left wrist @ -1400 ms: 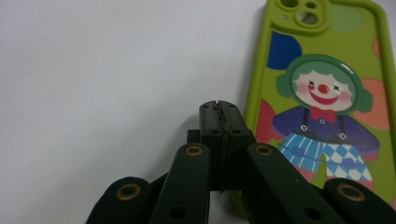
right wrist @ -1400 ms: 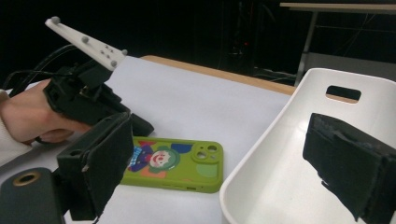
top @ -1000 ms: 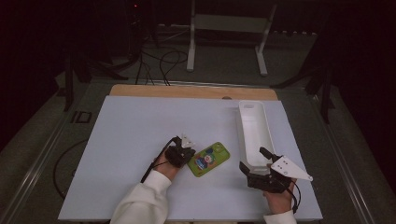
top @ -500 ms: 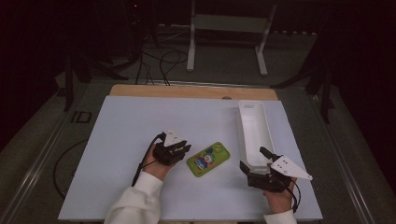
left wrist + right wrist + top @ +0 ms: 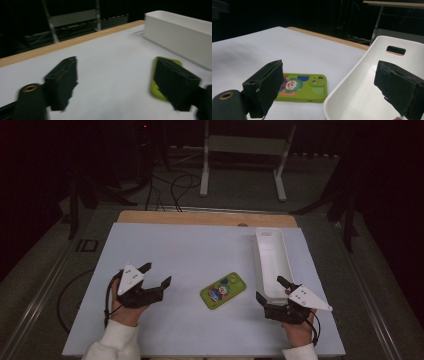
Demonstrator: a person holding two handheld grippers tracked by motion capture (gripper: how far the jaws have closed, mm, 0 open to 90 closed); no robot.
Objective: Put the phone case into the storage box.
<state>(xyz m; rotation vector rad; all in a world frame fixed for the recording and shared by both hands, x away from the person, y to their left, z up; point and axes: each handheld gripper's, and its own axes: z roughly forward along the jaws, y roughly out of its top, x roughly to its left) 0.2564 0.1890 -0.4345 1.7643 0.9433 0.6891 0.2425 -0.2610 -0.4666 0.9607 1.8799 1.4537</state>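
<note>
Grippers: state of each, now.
Left gripper: open, holding nothing, apart from the green phone case.
Right gripper: open, holding nothing, at the white tray.

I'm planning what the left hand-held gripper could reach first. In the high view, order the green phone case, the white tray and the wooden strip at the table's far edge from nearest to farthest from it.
From the left hand-held gripper:
1. Green phone case, flat on the white table top, just to its right.
2. White tray, farther right, beyond the case.
3. Wooden strip, along the table's far edge.
</note>
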